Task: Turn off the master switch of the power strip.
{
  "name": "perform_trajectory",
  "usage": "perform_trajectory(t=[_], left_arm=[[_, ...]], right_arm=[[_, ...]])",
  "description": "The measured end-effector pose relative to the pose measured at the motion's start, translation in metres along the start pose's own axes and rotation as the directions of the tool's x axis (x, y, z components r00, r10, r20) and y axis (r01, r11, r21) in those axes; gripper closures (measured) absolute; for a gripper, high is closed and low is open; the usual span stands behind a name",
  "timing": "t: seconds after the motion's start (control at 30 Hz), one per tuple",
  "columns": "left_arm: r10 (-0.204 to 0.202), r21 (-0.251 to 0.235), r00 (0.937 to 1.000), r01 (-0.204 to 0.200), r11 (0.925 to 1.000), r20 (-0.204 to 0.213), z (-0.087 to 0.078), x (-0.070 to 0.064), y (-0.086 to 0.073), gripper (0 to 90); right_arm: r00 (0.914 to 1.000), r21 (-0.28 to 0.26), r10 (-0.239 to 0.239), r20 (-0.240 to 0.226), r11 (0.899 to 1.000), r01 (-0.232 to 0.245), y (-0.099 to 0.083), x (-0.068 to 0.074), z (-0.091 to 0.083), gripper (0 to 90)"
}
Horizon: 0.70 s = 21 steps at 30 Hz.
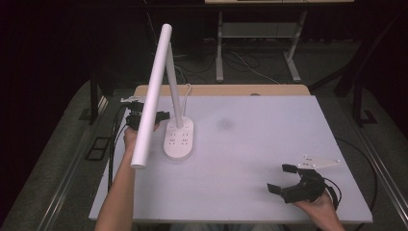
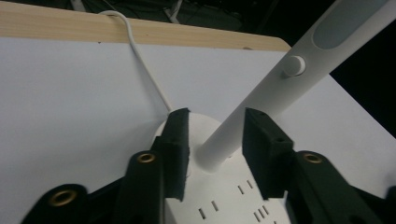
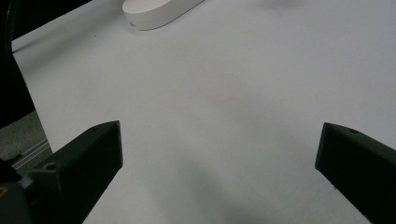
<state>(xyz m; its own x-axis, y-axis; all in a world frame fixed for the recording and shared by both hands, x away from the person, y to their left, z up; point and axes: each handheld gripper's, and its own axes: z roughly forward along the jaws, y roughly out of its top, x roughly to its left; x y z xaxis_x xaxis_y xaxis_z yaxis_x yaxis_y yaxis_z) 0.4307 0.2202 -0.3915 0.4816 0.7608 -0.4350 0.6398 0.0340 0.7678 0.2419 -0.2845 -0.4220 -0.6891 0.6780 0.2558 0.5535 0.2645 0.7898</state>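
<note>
Where gripper (image 2: 212, 140) straddles, stem (image 2: 243, 126) contact unclear.

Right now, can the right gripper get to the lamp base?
Probably yes. The right gripper sits open at the table's near right, and bare tabletop lies between it and the lamp base. The left gripper straddles the lamp stem.

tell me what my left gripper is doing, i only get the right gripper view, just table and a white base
Observer: The left gripper has its jaws either side of the lamp's stem, just above the base.
Operator: closed on it
Observer: Not yet; the left gripper view shows gaps between both pads and the stem.
Operator: is the lamp folded
Observer: No, the high view shows the light bar raised and slanting down over the left hand.
</note>
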Motion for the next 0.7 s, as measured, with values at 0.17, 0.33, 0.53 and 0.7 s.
perform_trajectory(t=[0.17,0.33,0.53,0.7], left_arm=[[0.007,0.016,1.0000,-0.007,0.9999,-0.005,0.006,0.003,-0.002,74.1],[0.014,0.041,0.9999,-0.015,0.9990,0.008,0.013,0.005,-0.006,82.4],[0.008,0.054,1.0000,-0.008,0.9985,0.005,0.021,0.006,-0.009,88.6],[0.005,0.065,0.9999,-0.005,0.9979,-0.012,0.026,0.009,-0.012,89.4]], right_arm=[[1.0000,0.002,-0.001,0.000,1.000,0.001,0.000,0.000,0.000,0.0],[1.0000,0.006,-0.002,0.000,1.000,0.002,0.000,0.000,0.000,0.0],[1.0000,0.010,-0.007,-0.004,1.000,0.007,0.000,0.000,0.001,0.0],[0.9999,0.009,-0.012,-0.003,1.000,0.012,0.000,0.000,0.001,0.0]])
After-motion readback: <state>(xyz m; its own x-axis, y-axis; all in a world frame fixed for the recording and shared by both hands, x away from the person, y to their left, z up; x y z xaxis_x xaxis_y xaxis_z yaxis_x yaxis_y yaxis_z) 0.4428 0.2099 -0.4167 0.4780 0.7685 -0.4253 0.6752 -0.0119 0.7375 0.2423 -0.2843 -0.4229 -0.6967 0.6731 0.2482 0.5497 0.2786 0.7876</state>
